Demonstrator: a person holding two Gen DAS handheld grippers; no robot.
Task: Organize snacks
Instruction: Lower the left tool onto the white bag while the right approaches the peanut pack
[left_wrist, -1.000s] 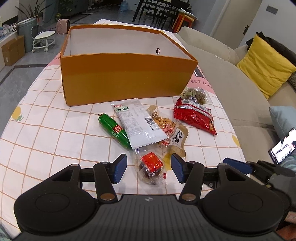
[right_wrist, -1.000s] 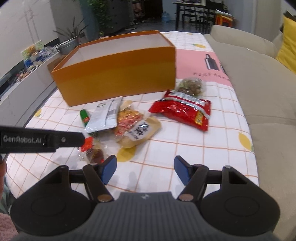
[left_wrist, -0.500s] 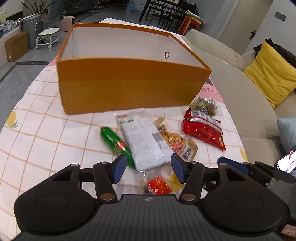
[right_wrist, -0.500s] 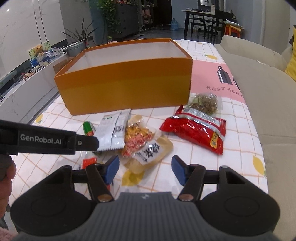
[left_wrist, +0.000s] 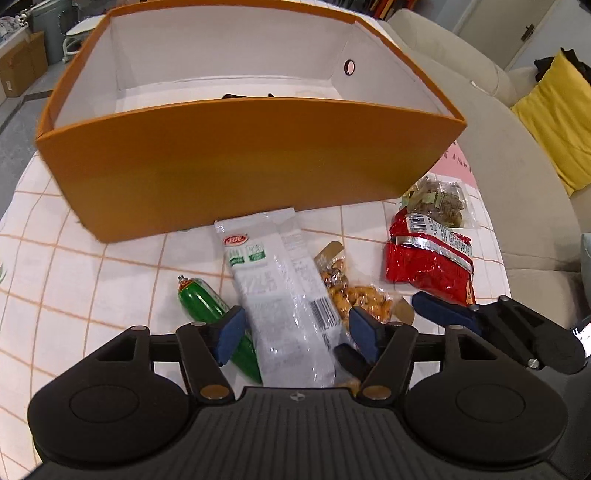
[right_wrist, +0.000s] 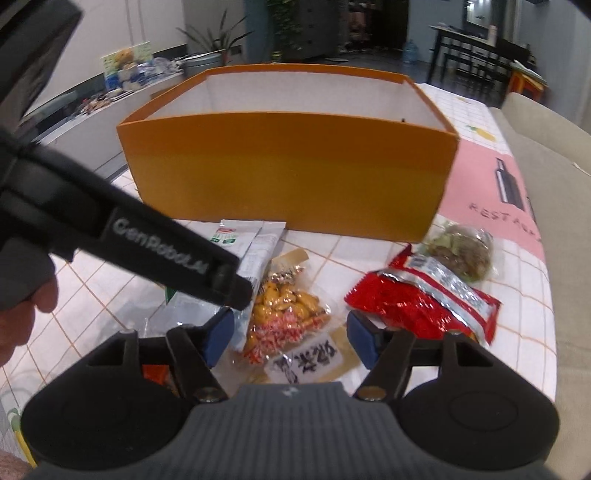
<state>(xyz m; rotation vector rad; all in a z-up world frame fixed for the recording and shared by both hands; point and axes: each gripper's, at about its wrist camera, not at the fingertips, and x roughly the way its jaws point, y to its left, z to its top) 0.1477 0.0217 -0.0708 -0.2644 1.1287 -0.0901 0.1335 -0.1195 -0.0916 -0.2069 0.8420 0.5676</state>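
Both grippers share one build: the left gripper (left_wrist: 295, 332) and right gripper (right_wrist: 291, 332) have matte black ribbed bodies, two round black discs, brass-coloured pivot screws and dark blue pads (left_wrist: 231, 334). White "GenRobot.AI" lettering marks the left one's side, beside a bare-skinned hand (right_wrist: 22, 325).

Even indoor light, soft shadows; strong fisheye bending at edges; right wrist view motion-blurred, dimmer.
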